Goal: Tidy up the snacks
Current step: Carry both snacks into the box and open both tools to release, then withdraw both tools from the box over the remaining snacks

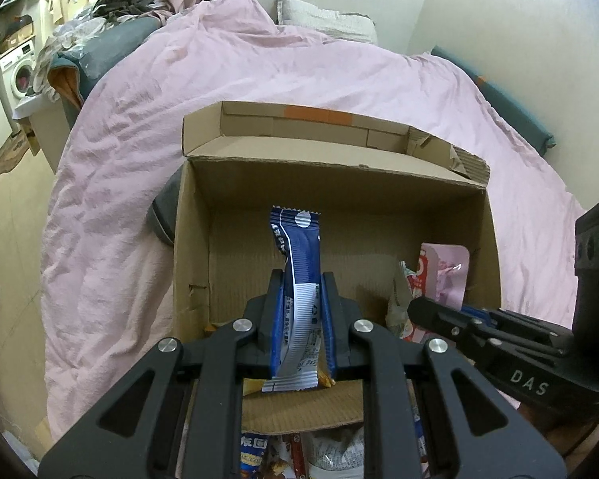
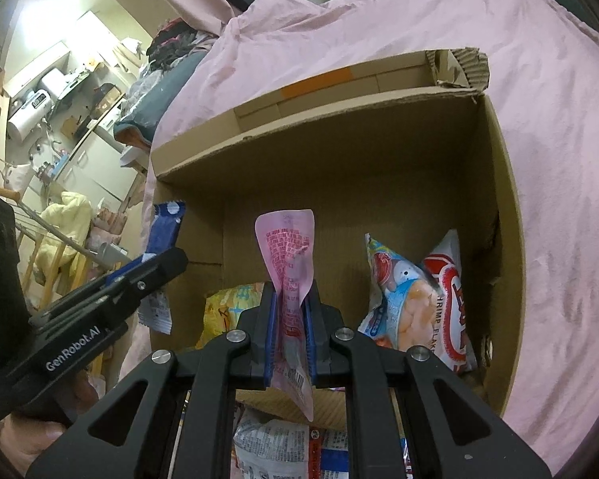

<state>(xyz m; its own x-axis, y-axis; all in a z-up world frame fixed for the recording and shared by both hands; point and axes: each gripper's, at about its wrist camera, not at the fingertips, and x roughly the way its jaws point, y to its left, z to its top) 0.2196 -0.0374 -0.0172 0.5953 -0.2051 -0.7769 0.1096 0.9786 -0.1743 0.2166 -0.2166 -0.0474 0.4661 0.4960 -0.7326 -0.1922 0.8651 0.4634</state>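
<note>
An open cardboard box [image 1: 191,239] [image 2: 503,183] stands on a pink bed. My left gripper [image 1: 301,279] is shut on a blue and white snack packet [image 1: 299,247], held upright over the box's near left part; the packet also shows in the right wrist view [image 2: 165,219]. My right gripper [image 2: 290,291] is shut on a pink snack pouch [image 2: 289,247], held upright over the box's middle; the pouch also shows in the left wrist view [image 1: 447,271]. A shrimp flakes bag [image 2: 451,303] and a light blue snack bag [image 2: 399,287] lean in the box's right corner. A yellow bag [image 2: 227,307] lies at its near left.
Several loose snack packets [image 2: 271,447] lie below the grippers in front of the box's near flap. The pink duvet [image 1: 259,72] surrounds the box, with a pillow [image 1: 323,20] at the head. Clothes and a washing machine [image 1: 20,72] are far left.
</note>
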